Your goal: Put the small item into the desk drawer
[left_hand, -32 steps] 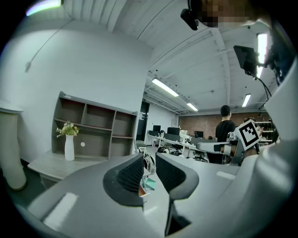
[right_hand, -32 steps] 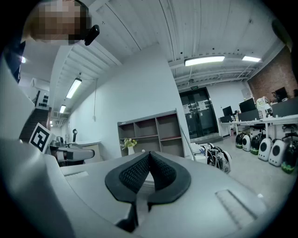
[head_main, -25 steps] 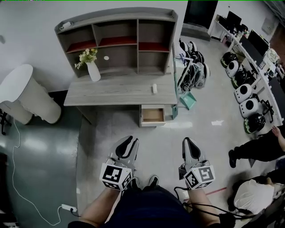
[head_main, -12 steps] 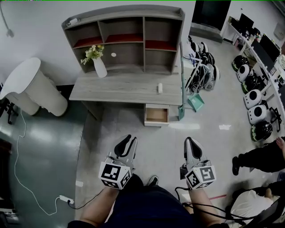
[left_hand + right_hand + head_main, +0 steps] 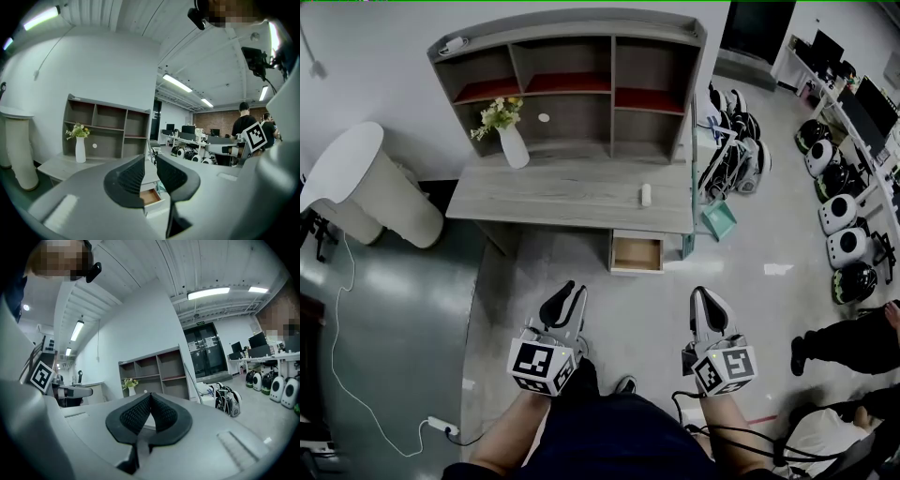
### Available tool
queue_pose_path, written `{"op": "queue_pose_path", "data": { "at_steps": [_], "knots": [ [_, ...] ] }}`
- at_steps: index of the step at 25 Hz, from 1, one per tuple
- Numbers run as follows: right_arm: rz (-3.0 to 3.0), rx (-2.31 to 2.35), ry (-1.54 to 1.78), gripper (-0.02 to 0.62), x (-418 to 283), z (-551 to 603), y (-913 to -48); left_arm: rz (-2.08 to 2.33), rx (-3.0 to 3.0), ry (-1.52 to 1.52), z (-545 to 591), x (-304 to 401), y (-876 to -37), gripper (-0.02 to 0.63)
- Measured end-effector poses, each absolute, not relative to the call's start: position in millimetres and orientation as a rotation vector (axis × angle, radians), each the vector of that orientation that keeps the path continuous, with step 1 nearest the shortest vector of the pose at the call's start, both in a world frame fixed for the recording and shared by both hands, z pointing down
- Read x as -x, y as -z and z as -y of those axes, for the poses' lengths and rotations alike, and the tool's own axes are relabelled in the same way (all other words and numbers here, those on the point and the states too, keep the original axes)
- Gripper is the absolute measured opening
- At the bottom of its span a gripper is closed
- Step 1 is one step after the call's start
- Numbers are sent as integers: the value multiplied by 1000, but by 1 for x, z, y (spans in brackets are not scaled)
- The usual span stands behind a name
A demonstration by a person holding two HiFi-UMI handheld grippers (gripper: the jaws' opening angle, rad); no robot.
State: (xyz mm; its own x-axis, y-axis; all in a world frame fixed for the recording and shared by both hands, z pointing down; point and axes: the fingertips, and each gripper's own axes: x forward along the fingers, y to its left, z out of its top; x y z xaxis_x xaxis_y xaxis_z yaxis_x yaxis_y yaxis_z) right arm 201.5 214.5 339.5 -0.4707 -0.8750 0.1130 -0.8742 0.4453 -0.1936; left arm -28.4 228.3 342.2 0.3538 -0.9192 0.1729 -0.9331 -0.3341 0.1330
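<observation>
The left tongs (image 5: 569, 292) stand slightly apart, with a narrow gap between the dark pads and nothing in it. Through that gap the left gripper view shows only the far-off drawer (image 5: 151, 197). The right tongs (image 5: 705, 295) are closed, their pad tips (image 5: 150, 397) meeting, and they hold nothing. Both are held low in front of the person, side by side over bare floor (image 5: 656, 309), pointing roughly level toward the furniture ahead.

Ahead of the tongs, between the lines the two point along, the drawer (image 5: 637, 254) hangs under the counter (image 5: 553, 197). It is pulled out, and its wooden inside looks empty. Just beyond and above it the small item (image 5: 646, 194), a pale upright piece, stands on the counter near the front edge, well apart from either pair of tongs. Further out to the left-tongs side a white vase (image 5: 515, 148) with flowers stands on the counter, below the shelf unit (image 5: 572, 84).

As a judgement, the task has barely begun. The drawer is already open, which saves a step, but the item is untouched. What remains is the approach, the grasp, the drop into the drawer and perhaps closing it.
</observation>
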Motion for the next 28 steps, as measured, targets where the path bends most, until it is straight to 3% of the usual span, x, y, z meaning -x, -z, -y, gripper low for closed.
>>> {"op": "queue_pose_path", "data": {
  "at_steps": [18,28],
  "knots": [
    [-2498,1877,297,6,-124,-99,-342,1566,-2471,-55,-80,147,-347,81],
    [-2501,1950,335,6,-124,-47,-361,1512,-2438,-68,-31,150,-375,81]
  ]
}}
